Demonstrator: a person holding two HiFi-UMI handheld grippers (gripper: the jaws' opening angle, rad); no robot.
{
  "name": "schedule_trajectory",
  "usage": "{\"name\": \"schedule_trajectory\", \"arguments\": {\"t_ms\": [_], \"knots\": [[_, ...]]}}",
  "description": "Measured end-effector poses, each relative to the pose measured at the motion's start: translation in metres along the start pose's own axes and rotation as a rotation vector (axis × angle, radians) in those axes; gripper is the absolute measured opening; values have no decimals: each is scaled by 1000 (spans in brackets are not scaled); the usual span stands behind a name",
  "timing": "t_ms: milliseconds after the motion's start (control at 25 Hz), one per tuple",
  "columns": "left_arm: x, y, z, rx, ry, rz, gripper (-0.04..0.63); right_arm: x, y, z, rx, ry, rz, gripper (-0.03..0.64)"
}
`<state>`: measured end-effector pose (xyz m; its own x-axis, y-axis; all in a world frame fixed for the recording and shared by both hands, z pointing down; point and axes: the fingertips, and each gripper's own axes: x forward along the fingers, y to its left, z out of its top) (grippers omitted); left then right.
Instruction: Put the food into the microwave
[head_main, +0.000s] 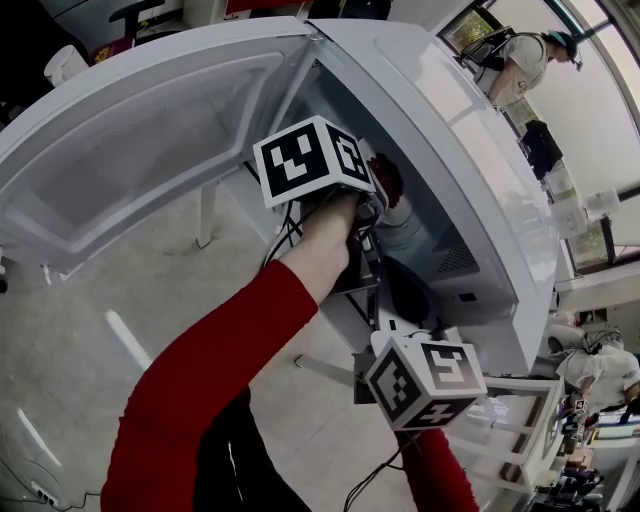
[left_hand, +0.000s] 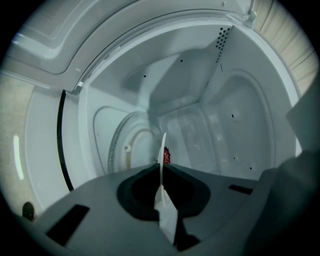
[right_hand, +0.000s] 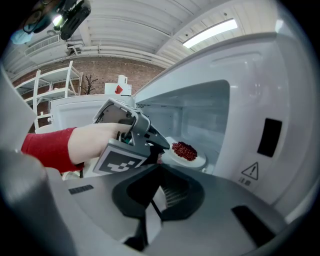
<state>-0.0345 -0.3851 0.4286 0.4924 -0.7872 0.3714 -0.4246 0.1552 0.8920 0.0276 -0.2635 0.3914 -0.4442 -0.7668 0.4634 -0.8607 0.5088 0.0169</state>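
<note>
A small white plate (right_hand: 196, 161) carries a heap of red food (right_hand: 184, 149). My left gripper (right_hand: 161, 146) is shut on the plate's near rim and holds it just inside the opening of the white microwave (head_main: 470, 130). In the left gripper view the plate (left_hand: 161, 165) stands edge-on between the jaws, with a speck of the red food (left_hand: 166, 155) behind it. The round turntable (left_hand: 125, 145) lies ahead on the cavity floor. My right gripper (right_hand: 156, 175) hangs back outside the opening, shut on nothing.
The microwave door (head_main: 150, 130) is swung open to the left in the head view. The control panel side (right_hand: 270, 137) with a warning triangle is at the right of the opening. White shelves (right_hand: 47, 95) and a brick wall stand behind.
</note>
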Motion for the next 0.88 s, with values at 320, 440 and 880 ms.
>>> {"name": "schedule_trajectory", "arguments": {"t_ms": [320,440,880], "knots": [[4,1,6,101,27,69,25,2,-3,1,4,11,-1,12],[5,0,7,152,34,95,25,2,-4,1,12,16,2,14],[3,8,12,349,52,178,57,4,-2,1,27,15,18,14]]}}
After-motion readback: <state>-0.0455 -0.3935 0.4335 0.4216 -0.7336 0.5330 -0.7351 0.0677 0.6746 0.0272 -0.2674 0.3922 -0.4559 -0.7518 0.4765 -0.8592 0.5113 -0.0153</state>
